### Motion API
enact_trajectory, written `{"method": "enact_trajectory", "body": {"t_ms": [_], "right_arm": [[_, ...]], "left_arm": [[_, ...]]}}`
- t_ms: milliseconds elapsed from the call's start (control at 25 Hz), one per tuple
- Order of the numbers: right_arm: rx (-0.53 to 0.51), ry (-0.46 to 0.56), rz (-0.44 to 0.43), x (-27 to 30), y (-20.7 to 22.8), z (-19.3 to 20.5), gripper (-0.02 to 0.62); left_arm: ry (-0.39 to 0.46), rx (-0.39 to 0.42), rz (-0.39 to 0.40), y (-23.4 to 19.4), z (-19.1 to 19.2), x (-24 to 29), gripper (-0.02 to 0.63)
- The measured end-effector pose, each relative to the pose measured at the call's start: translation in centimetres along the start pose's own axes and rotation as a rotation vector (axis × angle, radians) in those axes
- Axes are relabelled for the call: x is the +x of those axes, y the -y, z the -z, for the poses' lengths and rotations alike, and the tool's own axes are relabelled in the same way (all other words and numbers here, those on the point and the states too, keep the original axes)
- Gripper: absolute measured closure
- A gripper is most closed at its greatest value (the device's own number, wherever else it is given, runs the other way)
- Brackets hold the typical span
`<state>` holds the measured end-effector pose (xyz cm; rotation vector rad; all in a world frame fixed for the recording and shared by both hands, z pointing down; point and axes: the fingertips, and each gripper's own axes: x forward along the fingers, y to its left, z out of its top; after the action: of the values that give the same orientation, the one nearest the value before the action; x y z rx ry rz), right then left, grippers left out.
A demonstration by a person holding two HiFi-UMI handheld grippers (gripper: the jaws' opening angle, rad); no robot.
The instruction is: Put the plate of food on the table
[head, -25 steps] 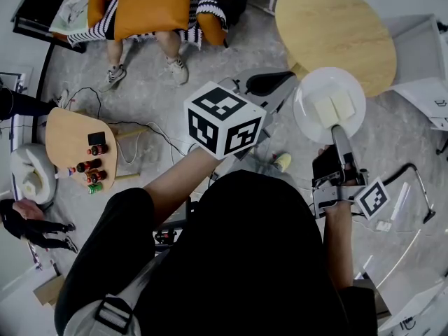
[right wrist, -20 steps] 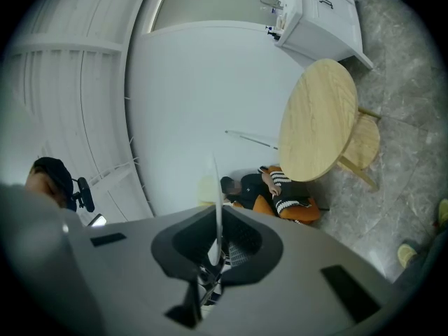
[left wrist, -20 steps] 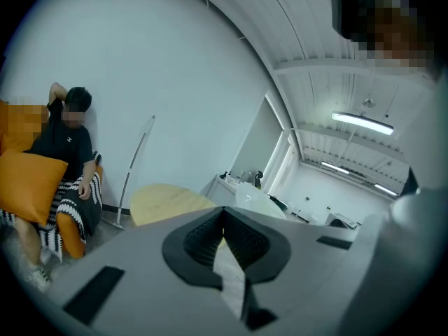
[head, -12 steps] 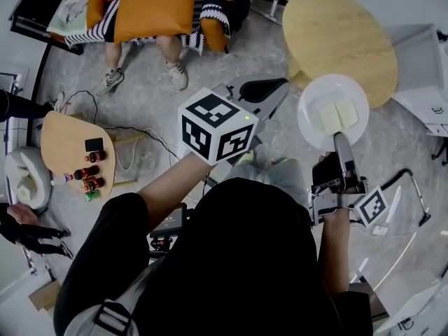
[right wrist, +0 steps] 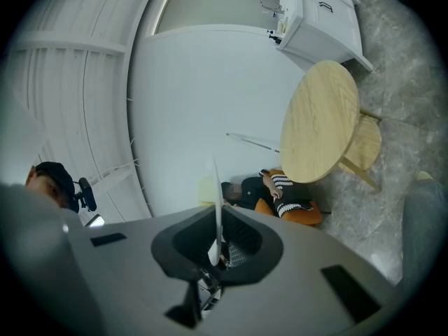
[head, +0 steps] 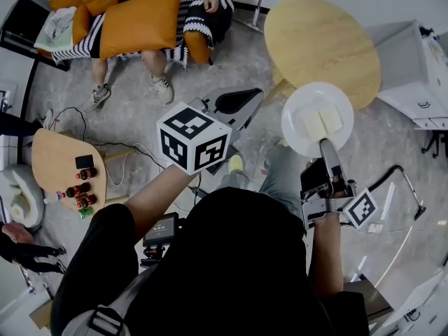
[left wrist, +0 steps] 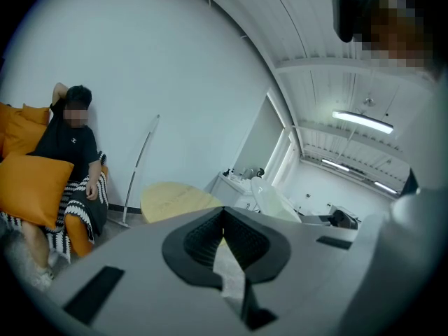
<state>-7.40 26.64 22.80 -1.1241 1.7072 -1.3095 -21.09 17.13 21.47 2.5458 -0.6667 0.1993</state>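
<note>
Since the right gripper (head: 325, 145) pinches only the white plate (head: 305, 108) by its rim, left gripper (left wrist: 224, 217) closed and empty, sag ahead of the jaws could spill the pale slices (head: 320, 122).

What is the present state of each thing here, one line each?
White round plate: held by its rim, in the air.
Pale food slices: lying on the plate.
Round wooden table: plate not yet on it.
Right gripper: shut on the plate's rim.
Left gripper: shut, empty.
</note>
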Motion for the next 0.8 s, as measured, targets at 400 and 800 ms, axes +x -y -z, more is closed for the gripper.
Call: {"method": "enact_trajectory", "body": {"t_ms": [400,800], "right_arm": [[0.014,-0.028,-0.044,1.1,1.1,-2.0,0.571],[0.013,-0.042,-0.055,3.6,2.1,-6.5,0.571]], "left_arm": [[0.008,0.065,-0.038,-0.3,-1.2,1.7,0.600],[-0.016,0.045,-0.025,-1.5,-2.9,6.6,0.600]]}}
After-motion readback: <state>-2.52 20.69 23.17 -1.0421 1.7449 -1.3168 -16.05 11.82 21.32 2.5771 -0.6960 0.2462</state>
